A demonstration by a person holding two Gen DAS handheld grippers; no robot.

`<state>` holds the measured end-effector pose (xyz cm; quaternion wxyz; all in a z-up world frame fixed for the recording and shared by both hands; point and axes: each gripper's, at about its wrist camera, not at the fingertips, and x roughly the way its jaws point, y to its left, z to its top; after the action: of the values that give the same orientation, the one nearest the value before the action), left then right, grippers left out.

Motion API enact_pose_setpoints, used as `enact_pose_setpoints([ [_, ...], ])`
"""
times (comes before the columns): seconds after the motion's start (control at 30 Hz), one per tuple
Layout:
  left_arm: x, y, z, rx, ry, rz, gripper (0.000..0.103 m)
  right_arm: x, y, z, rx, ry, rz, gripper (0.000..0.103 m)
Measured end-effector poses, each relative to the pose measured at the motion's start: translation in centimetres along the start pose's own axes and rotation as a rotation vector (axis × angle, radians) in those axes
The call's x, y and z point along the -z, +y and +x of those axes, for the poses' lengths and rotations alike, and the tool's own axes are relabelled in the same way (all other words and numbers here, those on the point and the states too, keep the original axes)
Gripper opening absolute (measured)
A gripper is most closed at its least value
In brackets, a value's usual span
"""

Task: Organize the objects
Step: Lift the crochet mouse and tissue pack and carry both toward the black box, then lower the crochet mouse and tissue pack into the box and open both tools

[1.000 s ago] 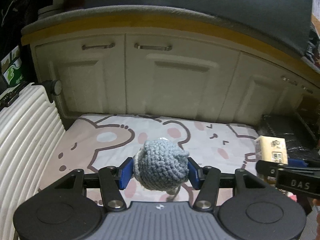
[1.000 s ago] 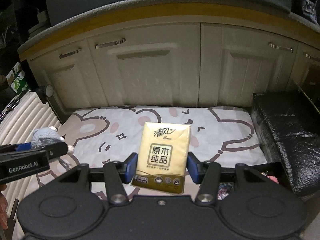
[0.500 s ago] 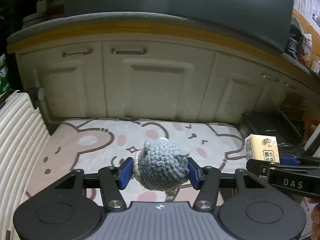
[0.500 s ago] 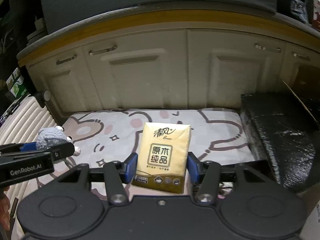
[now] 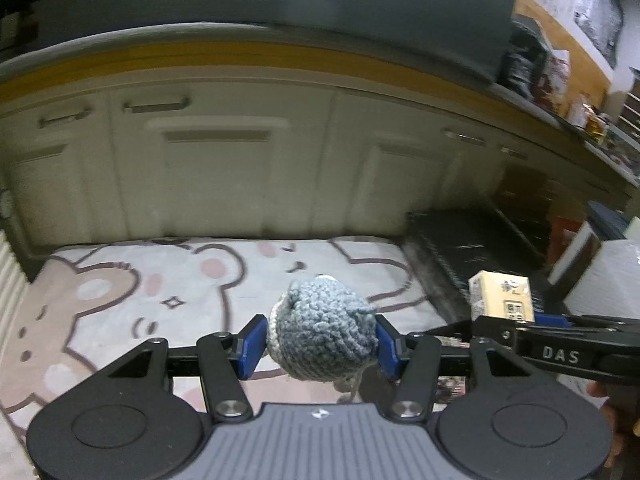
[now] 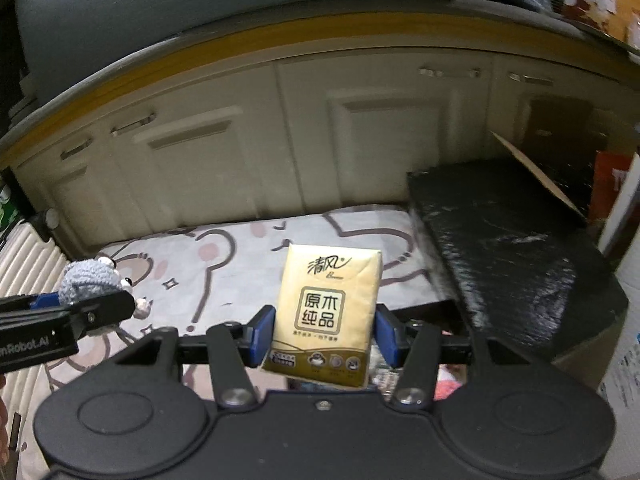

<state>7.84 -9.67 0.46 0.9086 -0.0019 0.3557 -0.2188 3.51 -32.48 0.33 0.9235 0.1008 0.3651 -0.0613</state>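
My left gripper (image 5: 318, 346) is shut on a grey-blue crocheted toy (image 5: 324, 330) and holds it above the bear-print mat (image 5: 160, 280). My right gripper (image 6: 325, 334) is shut on a yellow tissue pack (image 6: 326, 308) with Chinese print, held upright above the mat's right edge. The tissue pack also shows at the right of the left wrist view (image 5: 502, 296). The toy shows at the left of the right wrist view (image 6: 90, 282), with small eyes at its front. Both grippers are side by side, left of a black box.
Cream cabinet doors (image 5: 224, 176) with metal handles stand behind the mat under a yellow-edged counter. A black foil-covered box (image 6: 508, 240) sits right of the mat. A ribbed white suitcase (image 6: 24, 256) lies at the left. Cartons and clutter (image 5: 600, 252) stand far right.
Both grippers have swung to the right with their objects still held; the cabinets and mat slid left in view, and the black box and right-side clutter came more into view.
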Motion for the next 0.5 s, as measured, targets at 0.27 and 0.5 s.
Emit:
enact_pose_setpoints([
  [0.27,0.3,-4.0,0.9,0.088,0.021,0.06,0.057,0.5,-3.7,-0.4,0.023,0.005,0.066,0.054],
  [0.5,1.0,-6.4,2.2,0.163,0.071,0.091,0.057,1.4,-6.3,0.3,0.018,0.062,0.124,0.054],
])
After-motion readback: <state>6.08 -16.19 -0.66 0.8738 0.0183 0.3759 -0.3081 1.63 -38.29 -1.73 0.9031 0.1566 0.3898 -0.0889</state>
